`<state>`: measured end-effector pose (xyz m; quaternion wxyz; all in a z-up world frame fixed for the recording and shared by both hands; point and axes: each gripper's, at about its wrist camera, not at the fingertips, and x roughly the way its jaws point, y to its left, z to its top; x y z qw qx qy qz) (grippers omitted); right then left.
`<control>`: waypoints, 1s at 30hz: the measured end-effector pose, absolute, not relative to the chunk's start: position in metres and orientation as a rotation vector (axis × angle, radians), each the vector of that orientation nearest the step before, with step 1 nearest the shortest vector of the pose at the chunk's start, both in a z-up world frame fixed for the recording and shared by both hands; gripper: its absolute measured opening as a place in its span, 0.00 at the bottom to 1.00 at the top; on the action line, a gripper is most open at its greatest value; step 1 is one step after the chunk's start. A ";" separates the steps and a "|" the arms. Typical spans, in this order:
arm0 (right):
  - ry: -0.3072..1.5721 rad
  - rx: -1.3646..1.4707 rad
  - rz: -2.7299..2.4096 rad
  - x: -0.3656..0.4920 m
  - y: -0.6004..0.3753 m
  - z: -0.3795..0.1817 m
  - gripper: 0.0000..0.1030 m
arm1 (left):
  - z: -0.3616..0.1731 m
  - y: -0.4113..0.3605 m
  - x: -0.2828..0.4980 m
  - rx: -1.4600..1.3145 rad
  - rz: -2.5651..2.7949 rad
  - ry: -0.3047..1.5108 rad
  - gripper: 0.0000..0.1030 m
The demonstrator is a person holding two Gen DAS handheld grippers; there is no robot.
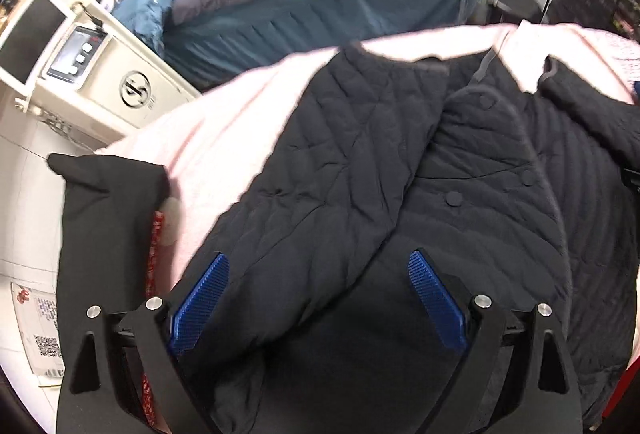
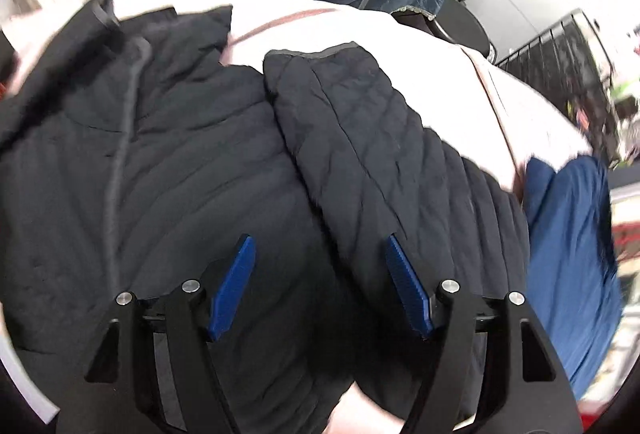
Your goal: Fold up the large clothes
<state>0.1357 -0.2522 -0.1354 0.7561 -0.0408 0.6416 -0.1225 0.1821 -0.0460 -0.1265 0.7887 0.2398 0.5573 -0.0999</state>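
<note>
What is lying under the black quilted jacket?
A pale pink sheet shows around the black quilted jacket on the far and side edges. Whatever lies directly beneath the jacket's body is covered, so nothing more can be seen there.

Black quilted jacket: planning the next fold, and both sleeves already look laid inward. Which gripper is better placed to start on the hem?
Neither clearly. Left gripper and right gripper both hover open above the jacket, each beside a folded-in sleeve; the hem isn't clearly visible.

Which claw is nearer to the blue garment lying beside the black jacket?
Right. The right claw hangs open over the black jacket, with the blue garment close beside it. In the left claw's view it barely shows.
</note>
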 end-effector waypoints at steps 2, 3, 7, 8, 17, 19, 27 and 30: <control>1.433 -0.200 -0.274 0.151 -0.247 -0.158 0.66 | -0.139 -0.050 0.192 0.524 -0.202 1.224 0.87; 1.445 -0.225 -0.275 0.155 -0.245 -0.164 0.66 | -0.148 -0.051 0.199 0.538 -0.185 1.240 0.87; 1.466 -0.266 -0.283 0.165 -0.251 -0.188 0.58 | -0.174 -0.041 0.219 0.467 -0.144 1.333 0.74; 1.467 -0.270 -0.294 0.165 -0.254 -0.190 0.43 | -0.180 -0.035 0.224 0.421 -0.139 1.364 0.71; 1.322 0.036 -0.373 0.149 -0.317 -0.139 0.10 | -0.150 -0.013 0.230 0.257 -0.132 1.285 0.14; 1.249 0.077 -0.426 0.142 -0.337 -0.111 0.09 | -0.129 -0.001 0.230 0.213 -0.117 1.237 0.07; 1.002 0.217 -0.678 0.084 -0.431 -0.019 0.09 | -0.056 0.105 0.220 0.006 0.140 1.044 0.06; 0.972 0.301 -0.784 0.046 -0.474 -0.007 0.09 | -0.044 0.159 0.200 -0.046 0.291 1.000 0.06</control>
